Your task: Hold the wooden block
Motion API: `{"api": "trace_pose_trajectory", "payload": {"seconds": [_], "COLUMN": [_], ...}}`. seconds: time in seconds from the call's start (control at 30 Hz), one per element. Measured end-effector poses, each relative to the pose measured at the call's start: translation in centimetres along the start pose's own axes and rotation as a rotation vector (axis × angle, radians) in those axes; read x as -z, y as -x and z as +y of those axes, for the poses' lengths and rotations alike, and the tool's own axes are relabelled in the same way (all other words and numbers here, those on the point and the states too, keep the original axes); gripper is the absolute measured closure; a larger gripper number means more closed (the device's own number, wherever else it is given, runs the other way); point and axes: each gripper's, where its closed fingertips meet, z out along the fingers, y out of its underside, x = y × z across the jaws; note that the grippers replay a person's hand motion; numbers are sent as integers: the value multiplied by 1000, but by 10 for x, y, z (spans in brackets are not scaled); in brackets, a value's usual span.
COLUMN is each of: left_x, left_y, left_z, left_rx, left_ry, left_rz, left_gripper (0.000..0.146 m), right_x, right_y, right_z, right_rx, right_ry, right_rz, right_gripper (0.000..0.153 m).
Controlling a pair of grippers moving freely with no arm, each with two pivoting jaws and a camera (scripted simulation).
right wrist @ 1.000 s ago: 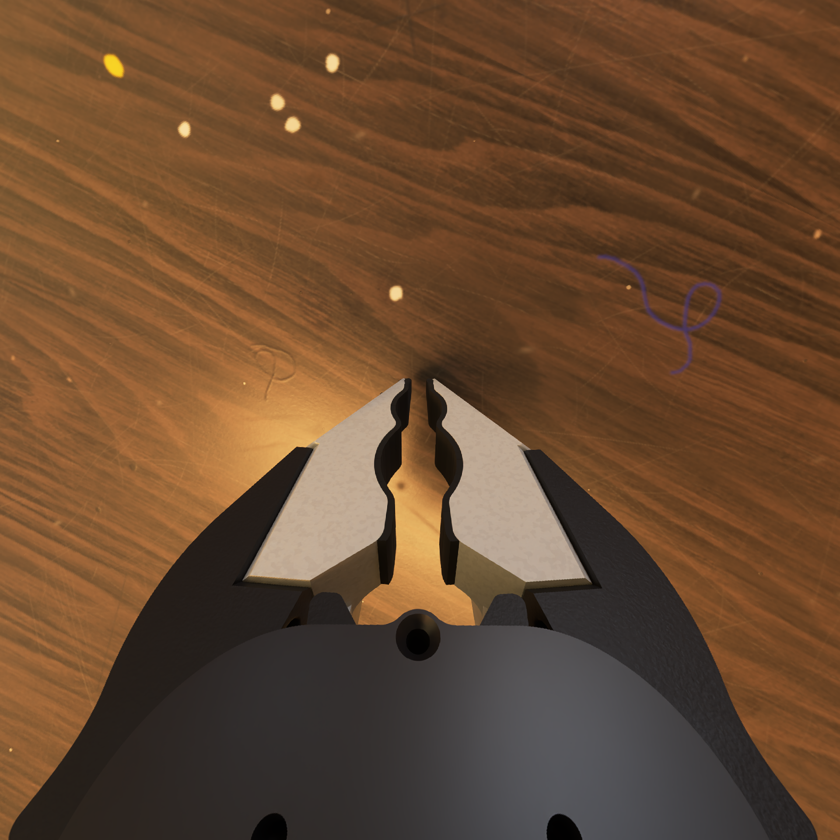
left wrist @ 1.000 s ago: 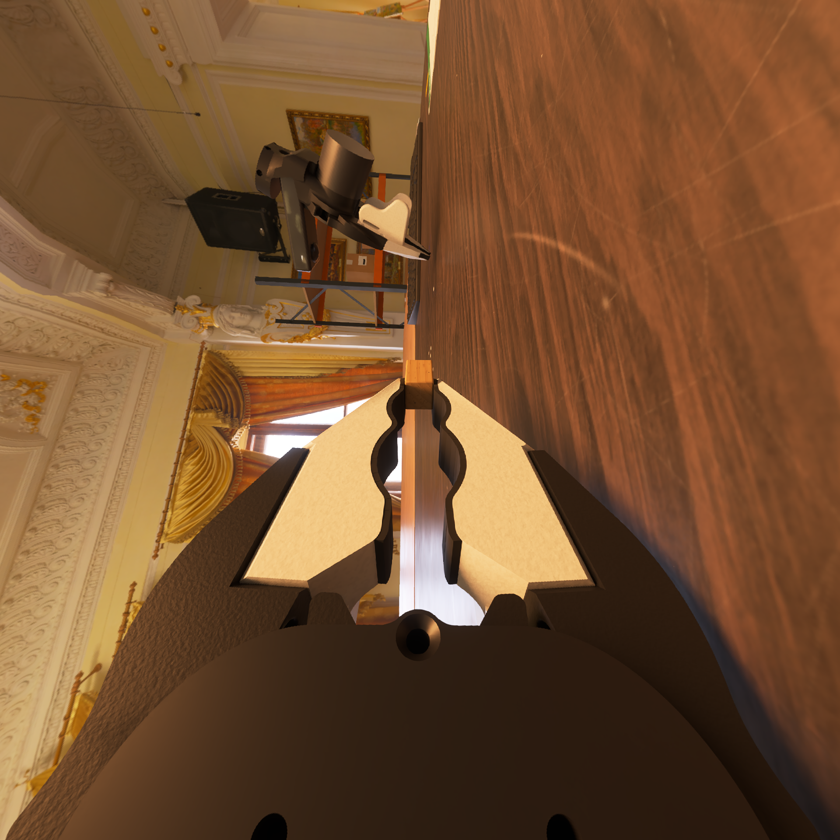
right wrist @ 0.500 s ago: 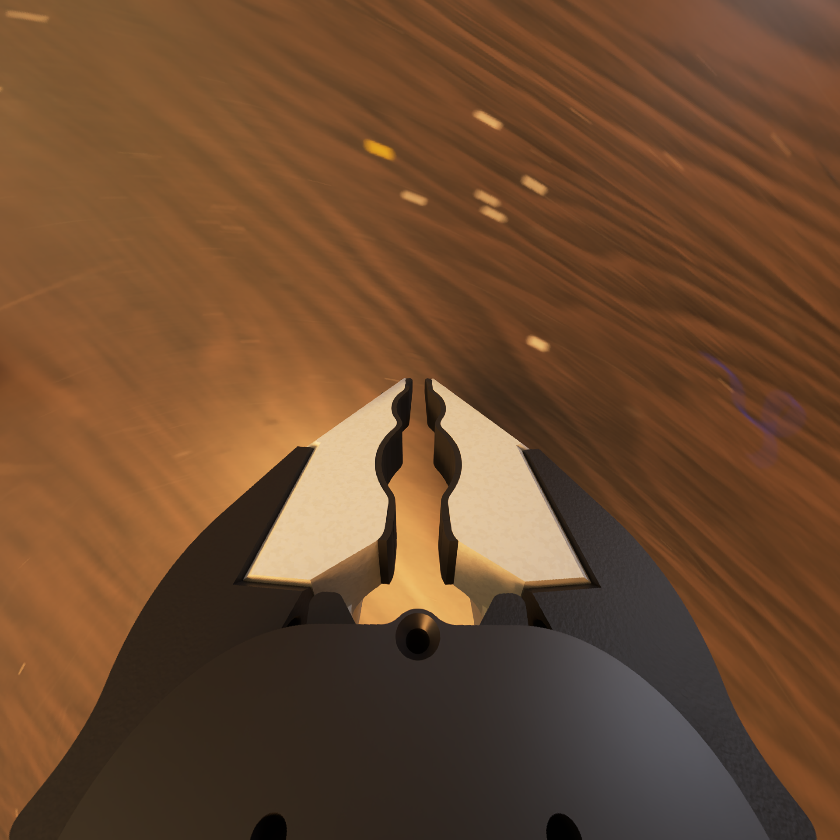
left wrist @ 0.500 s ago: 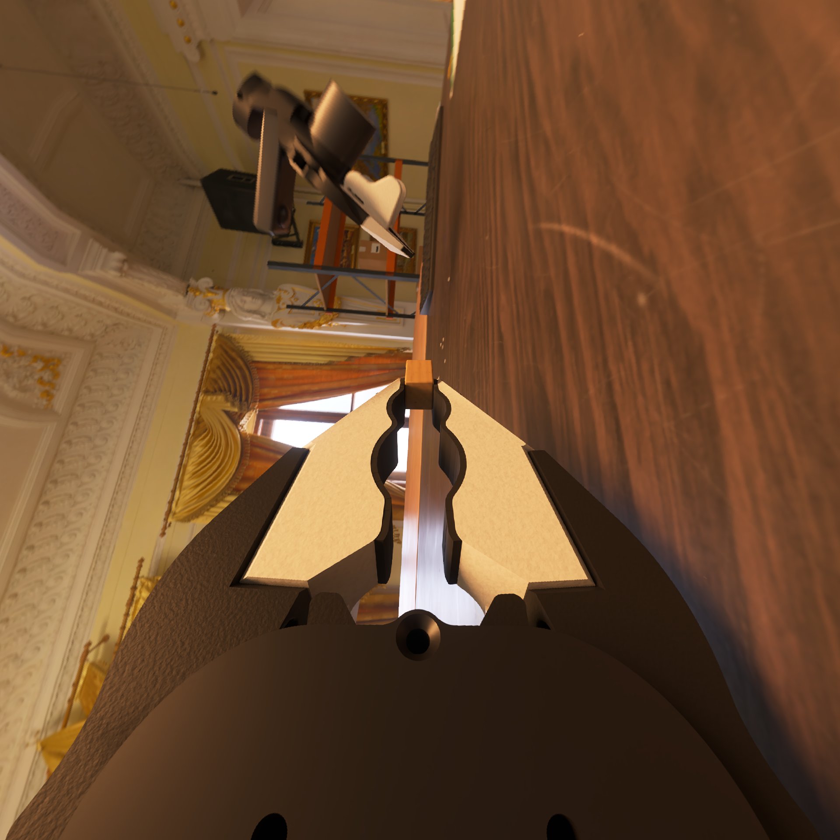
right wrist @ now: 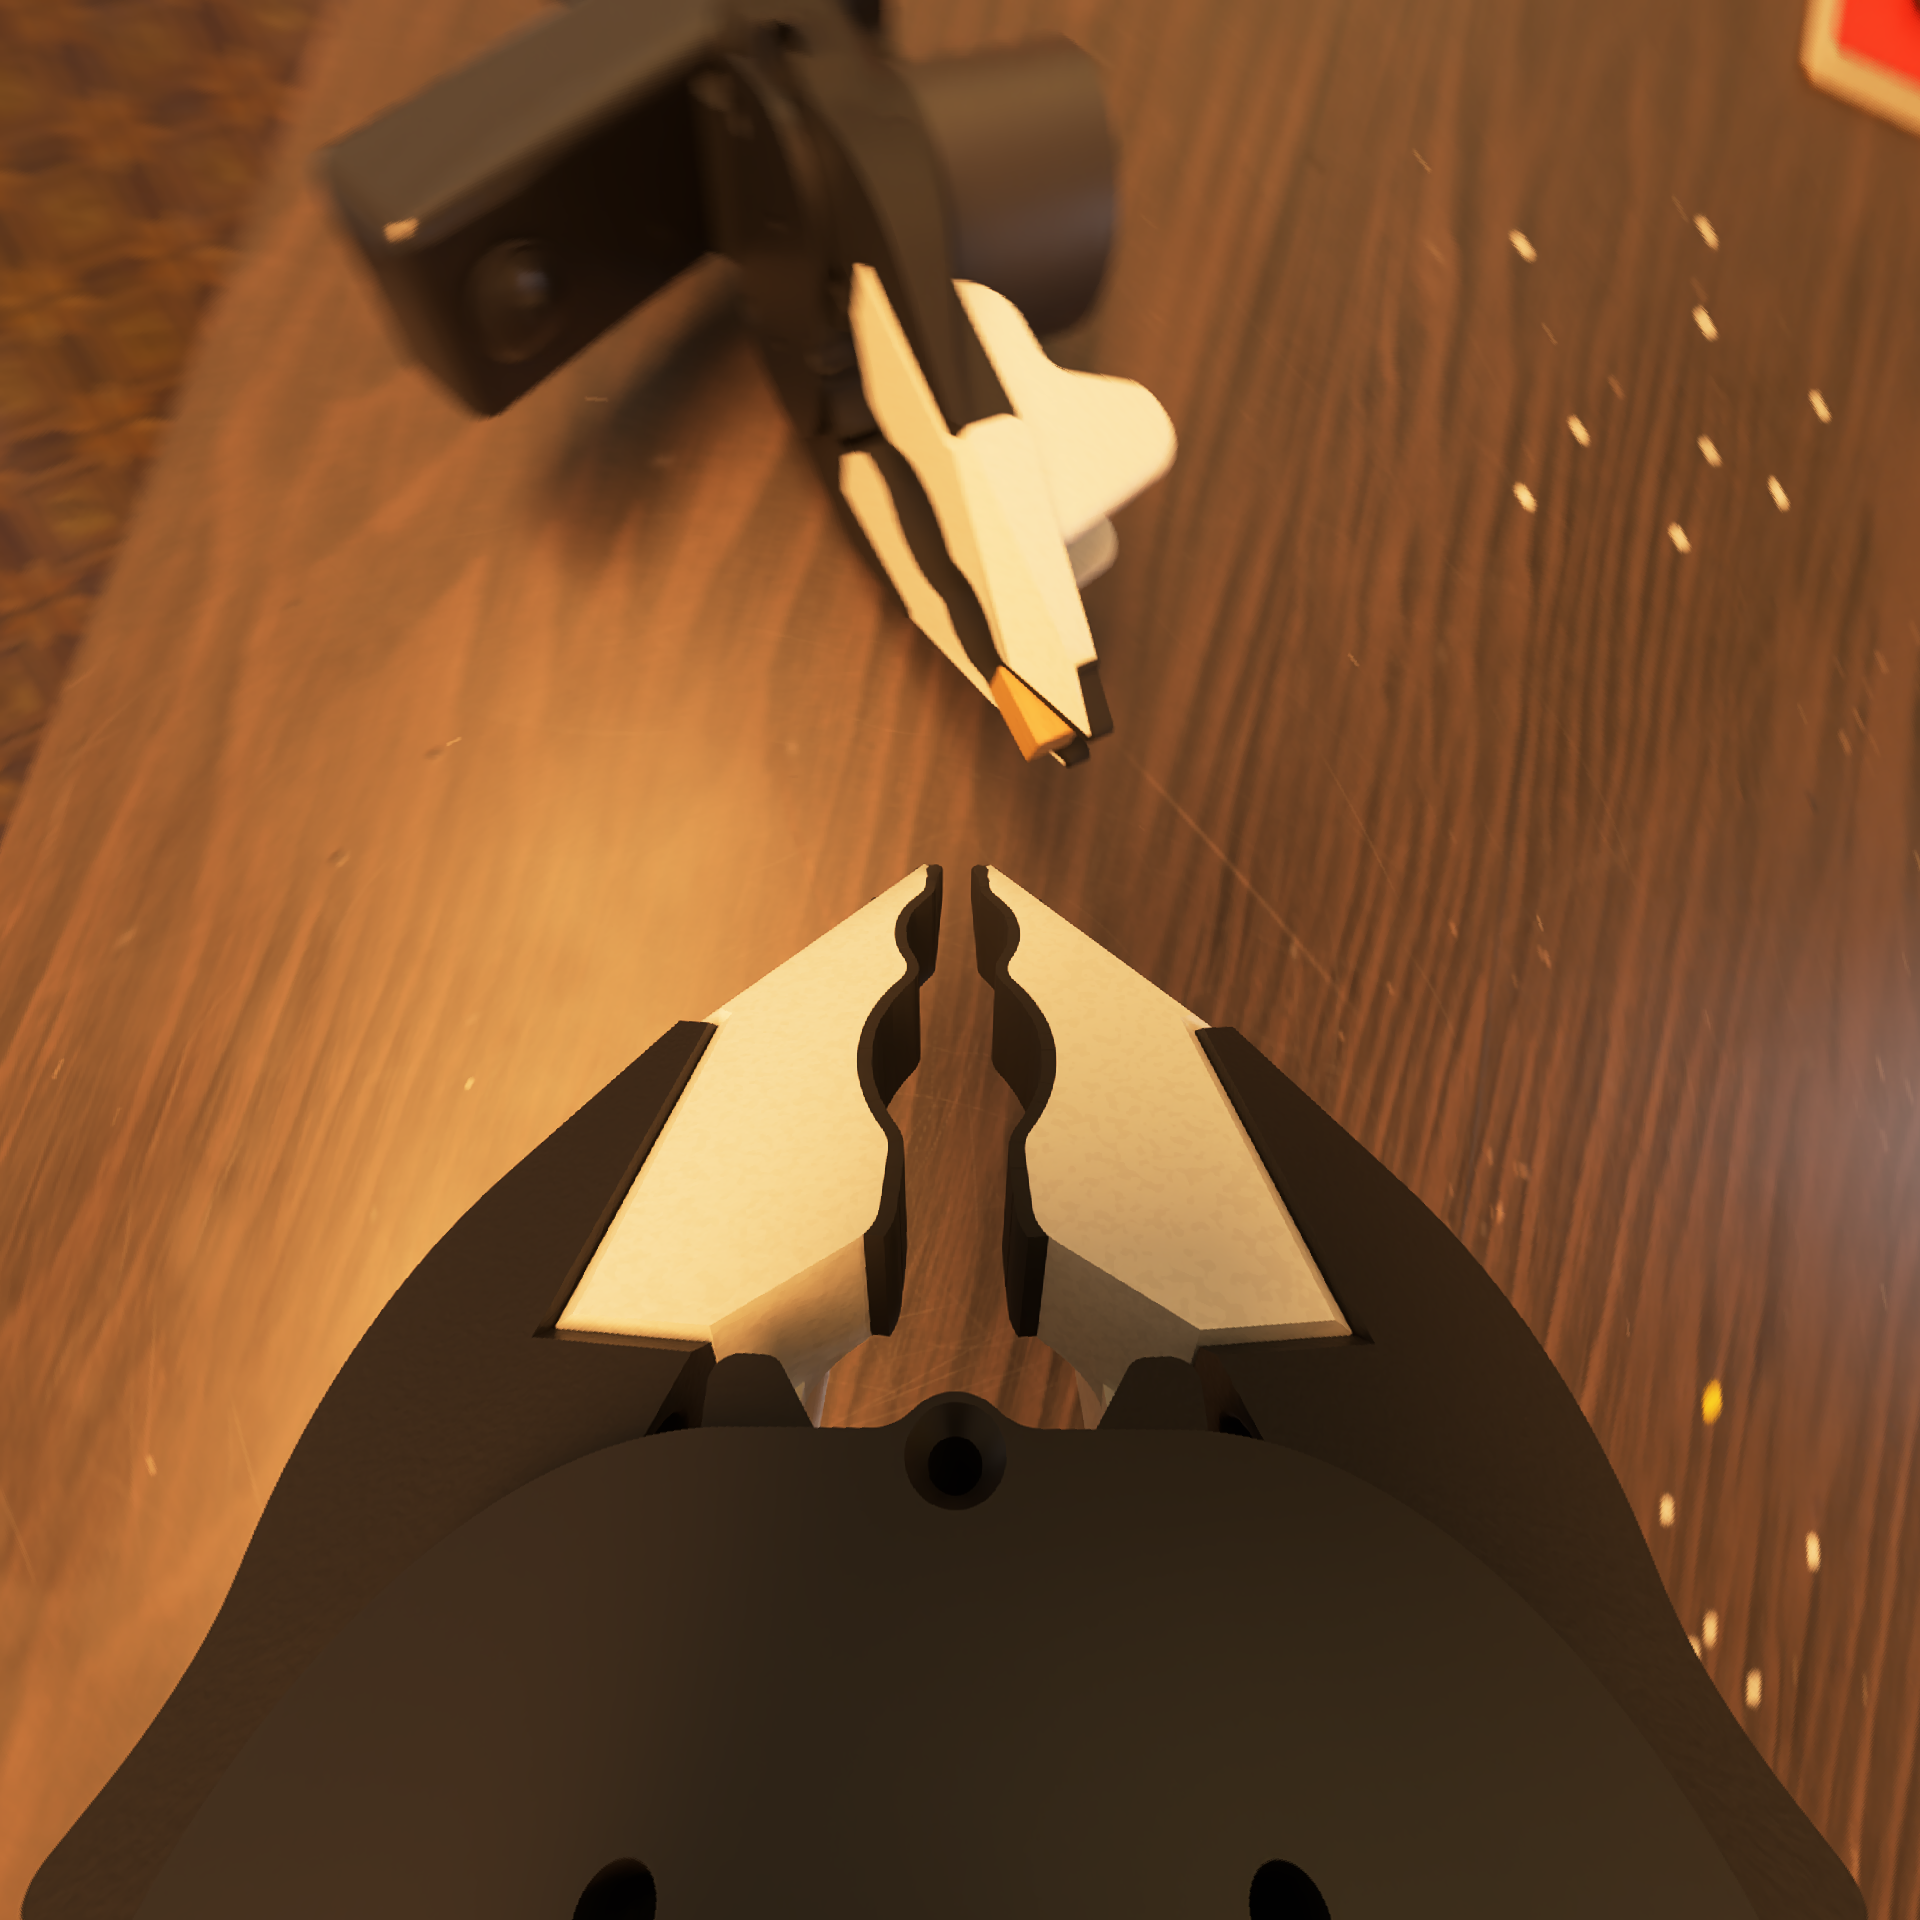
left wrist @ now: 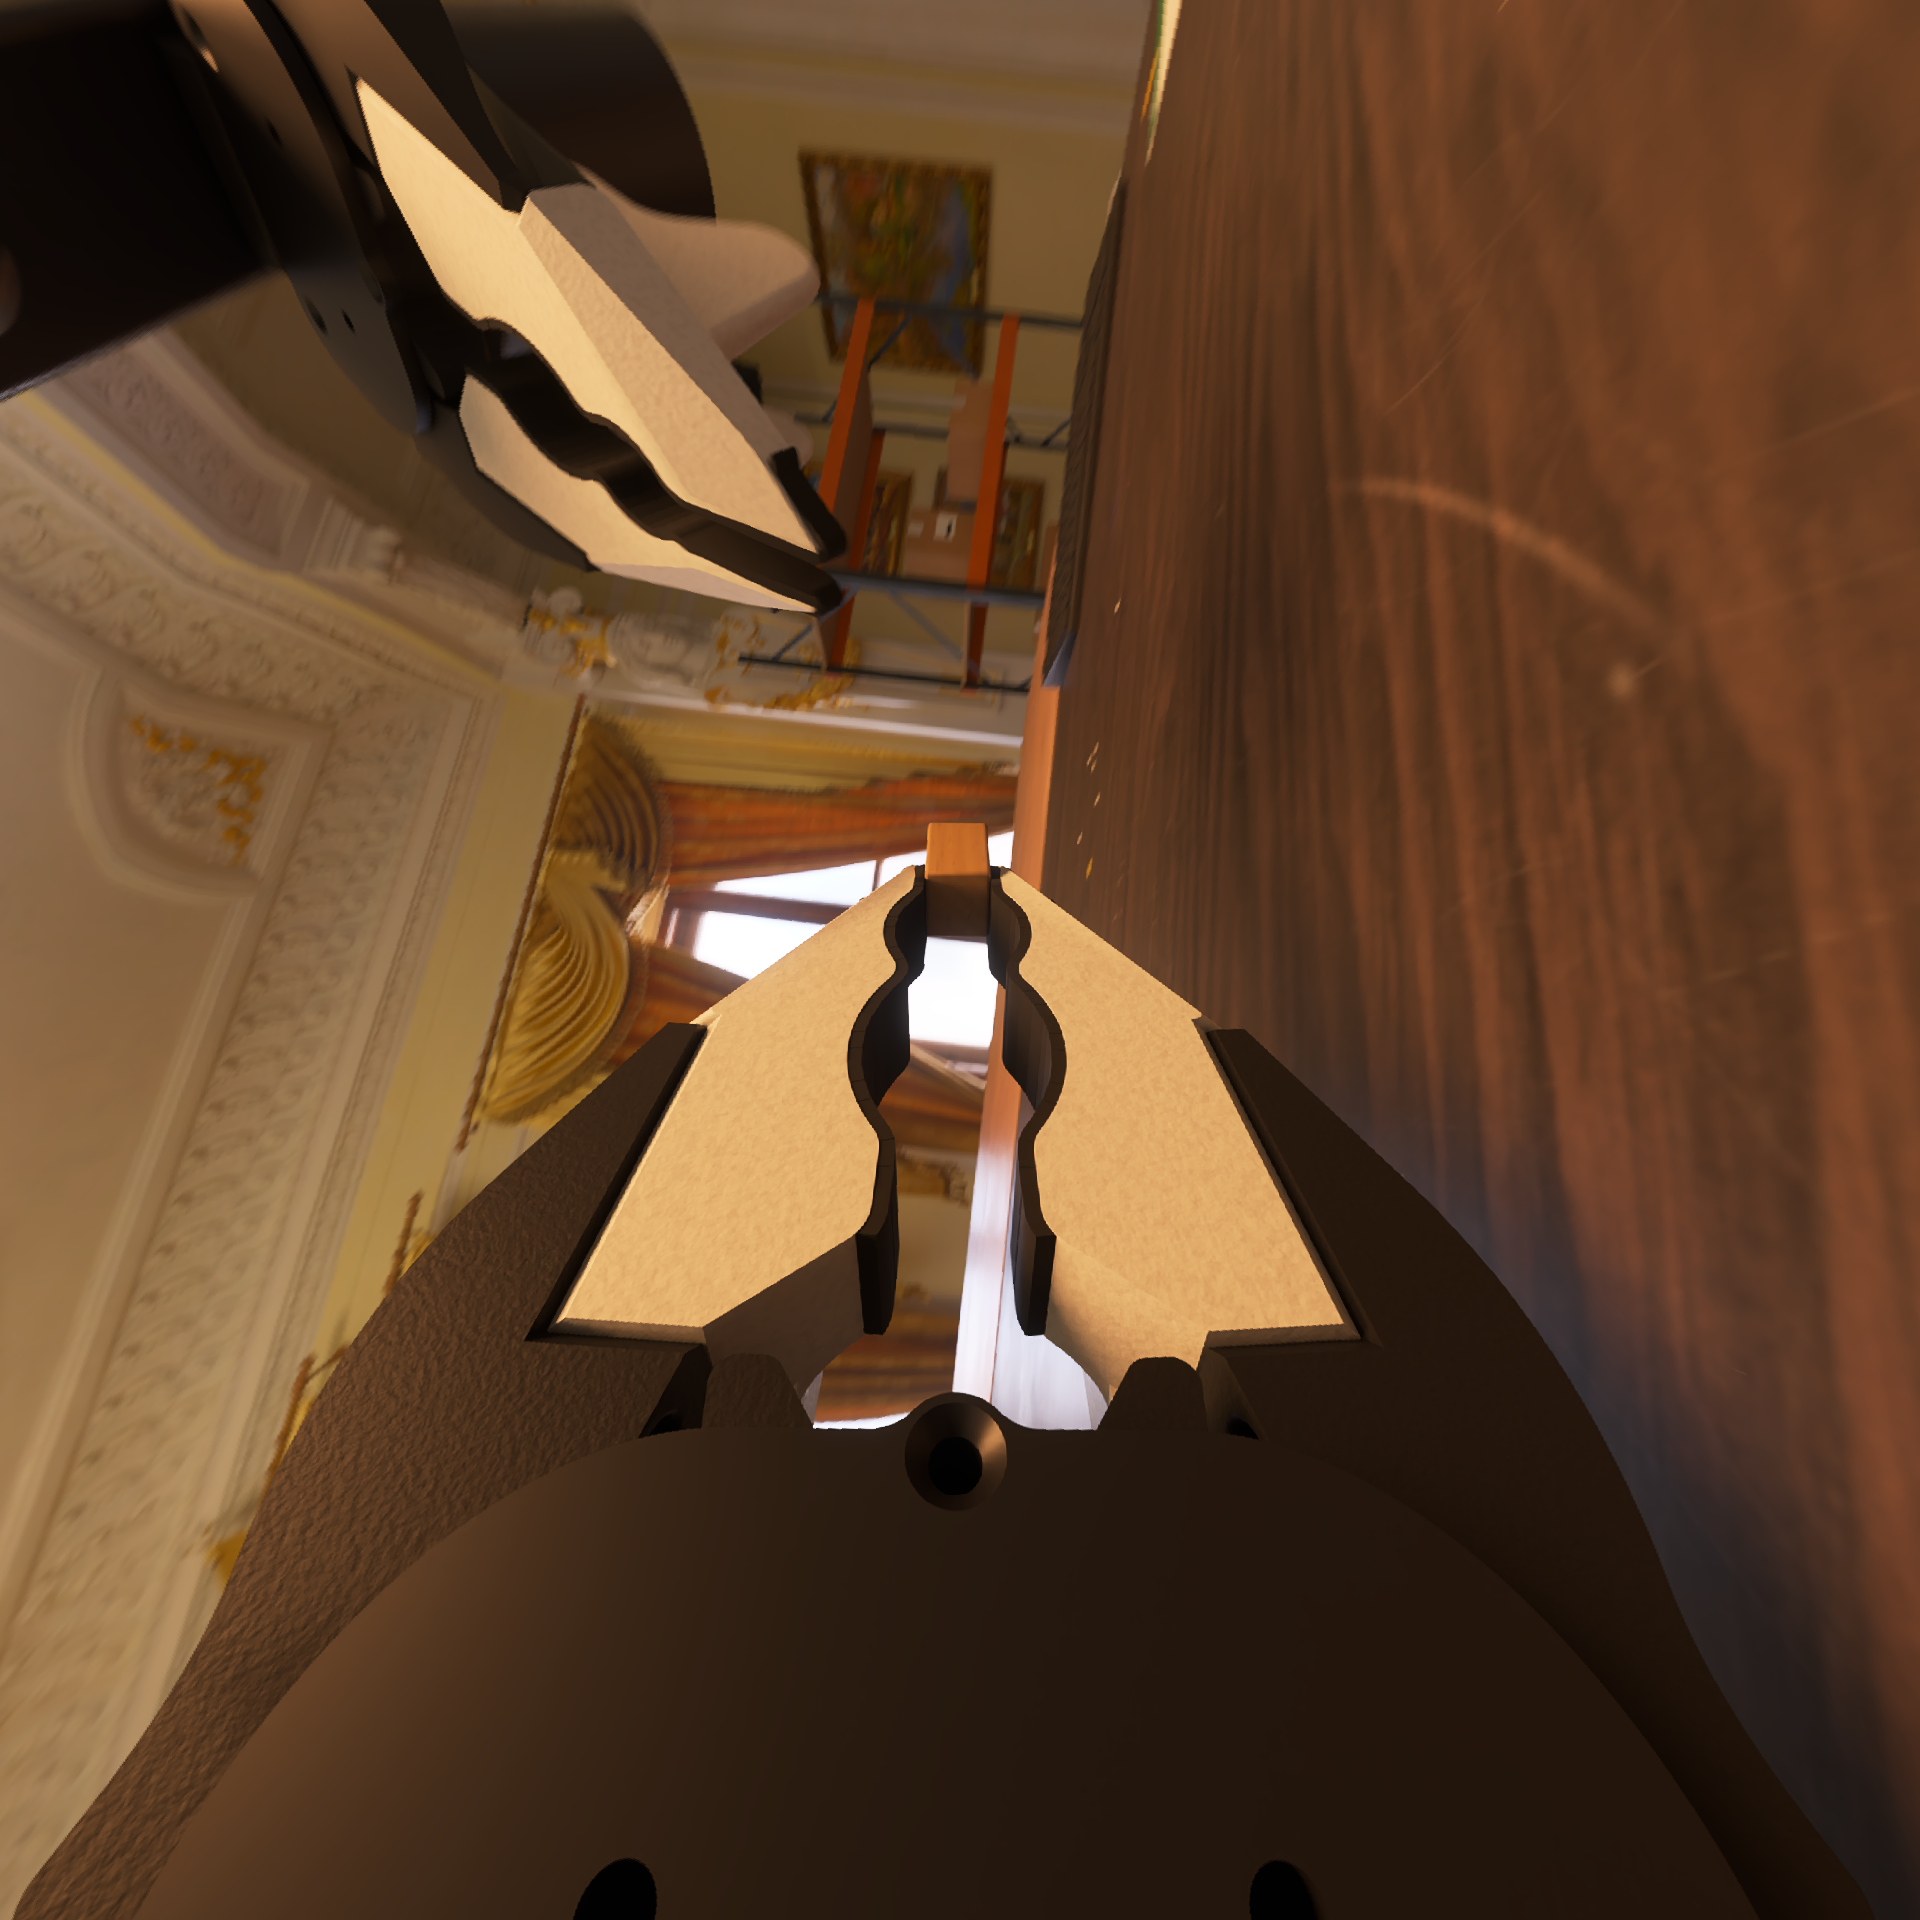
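My left gripper [left wrist: 956, 883] is shut on a small orange wooden block [left wrist: 956, 862] pinched at its fingertips, held above the wooden table [left wrist: 1507, 935], which fills the right side of this rolled view. The right gripper [left wrist: 821, 566] shows large at the upper left, its tips nearly together and empty. In the right wrist view my right gripper [right wrist: 956, 883] is shut with a thin slit and holds nothing. Ahead of it the left gripper [right wrist: 1049, 727] points back at it with the wooden block [right wrist: 1023, 717] in its tips, a short gap apart.
The table [right wrist: 520, 831] carries pale specks on the right. A red object [right wrist: 1881, 62] sits at the top right corner. The table's edge and a patterned floor [right wrist: 94, 208] lie at the far left. Metal shelving [left wrist: 935, 499] stands beyond the table.
The right gripper has swung up from facing the table and come much closer to the left gripper, now facing the block. The left gripper has lifted slightly away from the table, still holding the block.
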Motion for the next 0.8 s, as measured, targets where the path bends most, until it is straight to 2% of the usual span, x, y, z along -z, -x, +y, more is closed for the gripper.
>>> {"api": "trace_pose_trajectory", "payload": {"seconds": [0.13, 0.2, 0.33, 0.47, 0.57, 0.8], "left_x": [-3, -3, -1, 5, 13, 23], "left_y": [5, 6, -1, -2, 3, -5], "left_z": [14, 13, 0, -15, -28, -47], "left_rx": [6, 16, 9, -9, 46, 55], "left_ry": [87, 79, -9, -93, -178, -304], "left_rz": [-30, -33, 7, 9, -1, 60], "left_gripper": [136, 136, 136, 136, 136, 136], "right_x": [-1, 3, 7, 4, 2, -9], "right_y": [-15, -10, 12, 30, 43, 60], "right_z": [1, -1, -9, -18, -28, -39], "right_rx": [-180, -179, -46, 90, 191, 404], "right_ry": [33, -7, -69, -44, -60, -48], "right_rz": [166, 163, 81, 23, -61, -191], "right_gripper": [147, 147, 147, 148, 148, 147]}}
